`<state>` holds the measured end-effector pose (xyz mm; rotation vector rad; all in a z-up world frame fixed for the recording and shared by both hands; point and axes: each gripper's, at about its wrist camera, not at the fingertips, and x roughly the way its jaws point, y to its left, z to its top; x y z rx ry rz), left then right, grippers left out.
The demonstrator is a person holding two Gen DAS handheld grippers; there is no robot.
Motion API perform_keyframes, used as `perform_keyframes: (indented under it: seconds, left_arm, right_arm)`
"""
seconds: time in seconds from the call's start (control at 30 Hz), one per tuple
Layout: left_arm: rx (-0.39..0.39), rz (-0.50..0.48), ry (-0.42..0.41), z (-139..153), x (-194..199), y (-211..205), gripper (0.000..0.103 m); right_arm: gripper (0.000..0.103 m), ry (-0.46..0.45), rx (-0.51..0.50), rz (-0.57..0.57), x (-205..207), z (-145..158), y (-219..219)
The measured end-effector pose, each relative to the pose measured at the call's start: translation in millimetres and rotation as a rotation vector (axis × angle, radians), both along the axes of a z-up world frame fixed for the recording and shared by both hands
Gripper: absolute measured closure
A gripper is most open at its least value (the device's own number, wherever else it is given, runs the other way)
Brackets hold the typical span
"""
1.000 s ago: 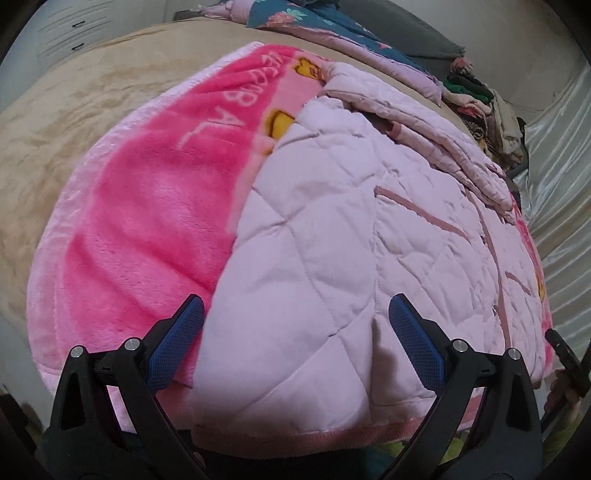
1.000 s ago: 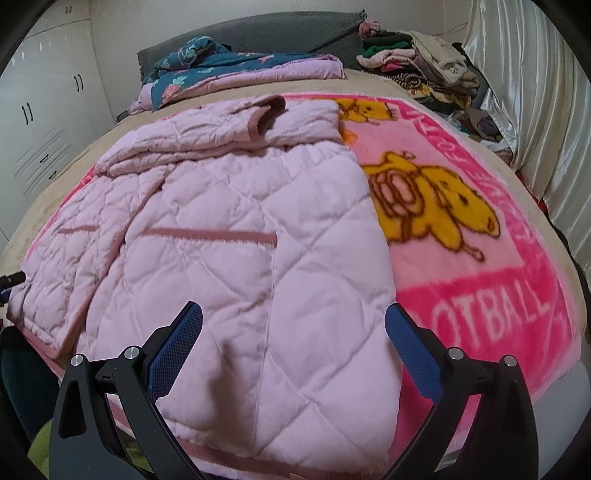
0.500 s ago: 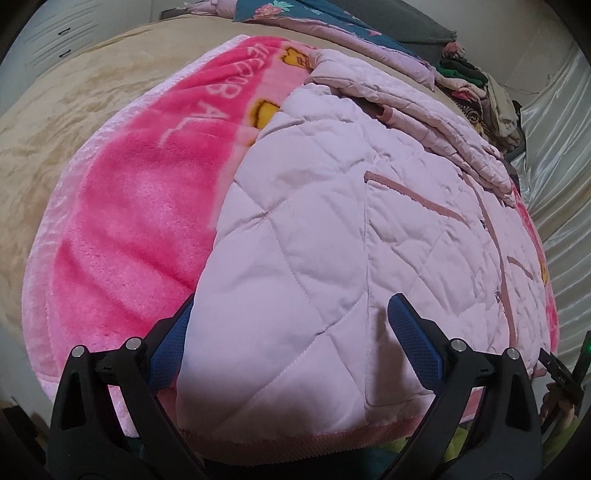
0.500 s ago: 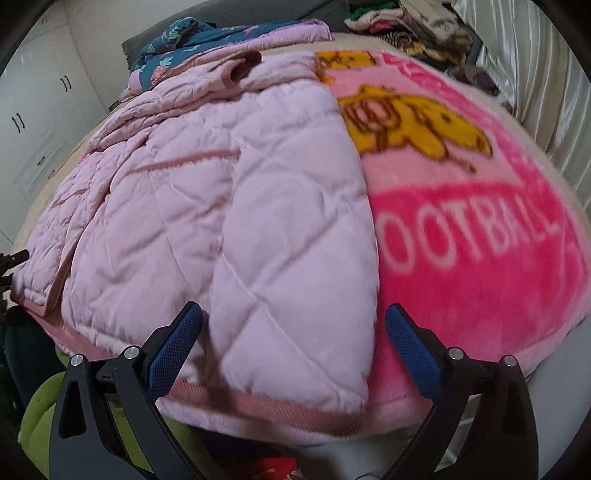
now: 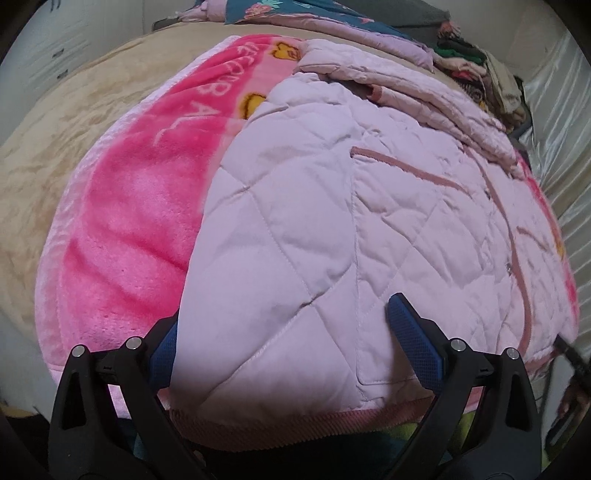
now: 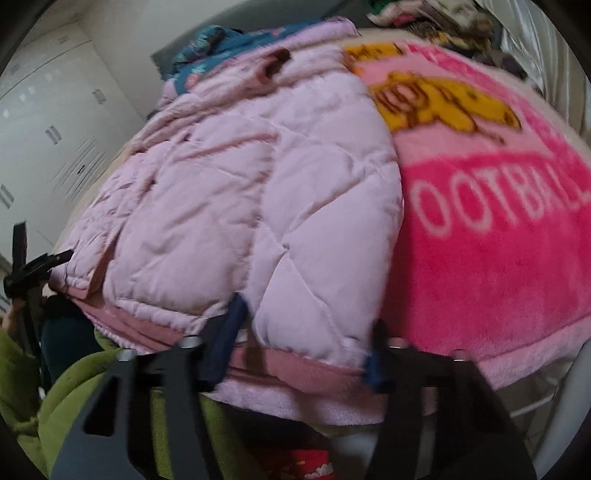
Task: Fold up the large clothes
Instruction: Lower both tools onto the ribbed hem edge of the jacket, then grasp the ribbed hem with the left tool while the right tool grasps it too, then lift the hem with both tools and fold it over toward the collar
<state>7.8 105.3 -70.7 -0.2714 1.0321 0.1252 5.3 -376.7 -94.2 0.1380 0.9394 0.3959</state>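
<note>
A pale pink quilted jacket (image 5: 332, 240) lies flat on a bright pink fleece blanket (image 5: 129, 229) on the bed; its ribbed hem faces me. It also shows in the right wrist view (image 6: 240, 206), with the blanket (image 6: 498, 258) to its right. My left gripper (image 5: 284, 343) is open, its blue pads either side of the jacket's lower left corner, the left pad partly hidden under the fabric. My right gripper (image 6: 303, 332) is open, blurred, its jaws straddling the jacket's lower right corner at the hem.
A beige bedspread (image 5: 55, 147) lies left of the blanket. Folded clothes (image 5: 480, 74) are piled at the bed's far right, a floral blue garment (image 5: 314, 11) at the head. White cupboards (image 6: 48, 129) stand left. Green fabric (image 6: 74, 387) hangs below the bed edge.
Both grippers have moved down and forward to the jacket's hem. The jaws now straddle its lower corners, and the right view has dropped to the bed's edge.
</note>
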Motion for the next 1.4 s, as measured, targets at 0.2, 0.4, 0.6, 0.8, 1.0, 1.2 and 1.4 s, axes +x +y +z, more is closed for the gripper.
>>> perform_keyframes:
  seconds: [0.2,0.4,0.6,0.8,1.0,1.2,1.4]
  left_arm:
    - [0.012,-0.019,0.007,1,-2,-2,0.020]
    - [0.036,-0.050,0.013,5,-6,-6,0.041]
    - [0.045,-0.070,-0.035,23,-12,-9,0.079]
    - [0.047,-0.087,-0.126,57,5,-13,0.089]
    - [0.050,-0.079,-0.220,94,30,-13,0.089]
    - [0.023,-0.056,-0.286,120,51,-9,0.089]
    - [-0.005,-0.026,-0.352,143,71,-5,0.089]
  right_arm:
    - [0.083,-0.144,0.068,0.042,1,39,2]
    - [0.083,-0.257,0.106,0.042,17,80,4]
    - [0.083,-0.302,0.120,0.043,31,92,9]
    - [0.084,-0.328,0.136,0.033,44,103,9]
    - [0.084,-0.361,0.144,0.014,59,121,9]
    - [0.085,-0.406,0.151,0.003,74,140,10]
    - [0.085,-0.440,0.182,-0.041,92,158,6]
